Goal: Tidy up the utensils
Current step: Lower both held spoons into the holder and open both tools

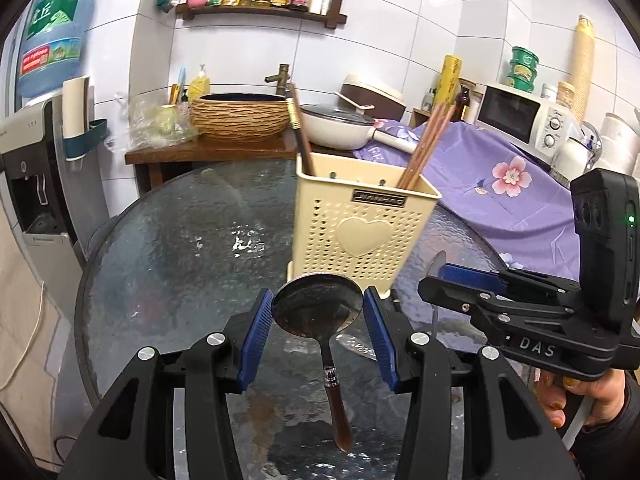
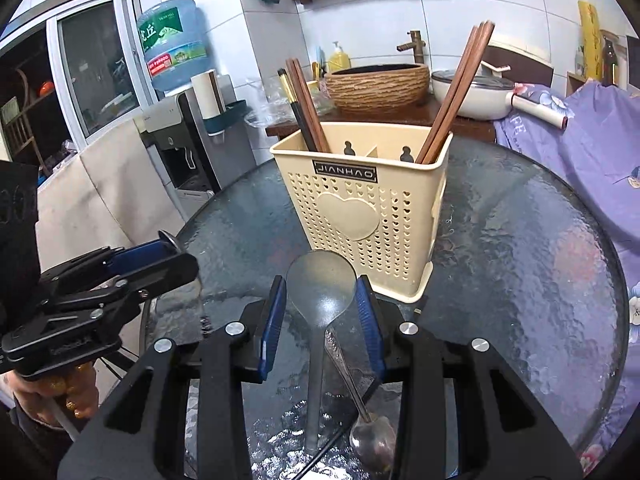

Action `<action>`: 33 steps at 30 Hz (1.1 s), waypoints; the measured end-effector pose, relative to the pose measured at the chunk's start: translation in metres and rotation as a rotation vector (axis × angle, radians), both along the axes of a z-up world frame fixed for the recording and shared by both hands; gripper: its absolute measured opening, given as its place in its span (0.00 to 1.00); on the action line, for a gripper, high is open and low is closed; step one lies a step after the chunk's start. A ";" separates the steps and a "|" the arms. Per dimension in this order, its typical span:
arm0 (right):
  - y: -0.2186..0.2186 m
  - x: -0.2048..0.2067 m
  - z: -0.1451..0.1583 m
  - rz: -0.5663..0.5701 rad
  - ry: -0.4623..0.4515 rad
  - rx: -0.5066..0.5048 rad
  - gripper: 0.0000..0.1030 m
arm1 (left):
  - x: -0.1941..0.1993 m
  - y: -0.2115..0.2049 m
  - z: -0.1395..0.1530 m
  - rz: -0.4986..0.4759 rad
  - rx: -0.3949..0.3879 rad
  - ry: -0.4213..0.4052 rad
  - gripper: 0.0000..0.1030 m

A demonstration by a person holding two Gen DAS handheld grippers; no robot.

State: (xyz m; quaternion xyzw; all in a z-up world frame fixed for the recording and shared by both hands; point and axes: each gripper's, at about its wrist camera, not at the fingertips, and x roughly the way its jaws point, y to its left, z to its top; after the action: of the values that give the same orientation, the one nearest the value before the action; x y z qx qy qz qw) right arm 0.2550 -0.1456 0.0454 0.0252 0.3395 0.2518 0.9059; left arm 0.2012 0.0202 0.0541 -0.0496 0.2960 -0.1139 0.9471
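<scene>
Both grippers clamp spoon bowls, handles hanging: left gripper on dark spoon, right gripper on pale spoon, near holder. Risk: edge-held bowls slip, spoons drop onto glass table.

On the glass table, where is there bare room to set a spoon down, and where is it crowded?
Bare: the glass table right of the utensil holder, toward the purple cloth, and the stretch left of it. Crowded: in front of the holder, where a metal spoon lies.

Round textured glass table, cream perforated utensil holder standing on it, steel spoon lying nearer
</scene>
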 end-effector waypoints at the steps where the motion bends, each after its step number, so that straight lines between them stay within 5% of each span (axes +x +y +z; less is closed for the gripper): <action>1: -0.003 -0.002 0.001 0.001 -0.003 0.004 0.35 | -0.001 -0.002 0.002 -0.004 0.001 -0.002 0.44; 13: -0.013 -0.006 0.057 -0.006 -0.122 0.066 0.35 | 0.017 -0.010 0.044 -0.022 0.013 -0.058 0.44; 26: -0.015 0.051 0.158 -0.157 -0.373 0.107 0.36 | 0.072 -0.004 0.153 0.061 -0.034 -0.216 0.44; 33: -0.008 0.079 0.151 -0.247 -0.444 0.065 0.36 | 0.105 -0.008 0.150 0.126 -0.030 -0.231 0.44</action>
State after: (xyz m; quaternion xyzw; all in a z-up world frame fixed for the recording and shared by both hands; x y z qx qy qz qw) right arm 0.3335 -0.1536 0.1967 0.0399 0.1184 0.1493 0.9809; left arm 0.3061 0.0127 0.2043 -0.0690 0.1795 -0.0637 0.9793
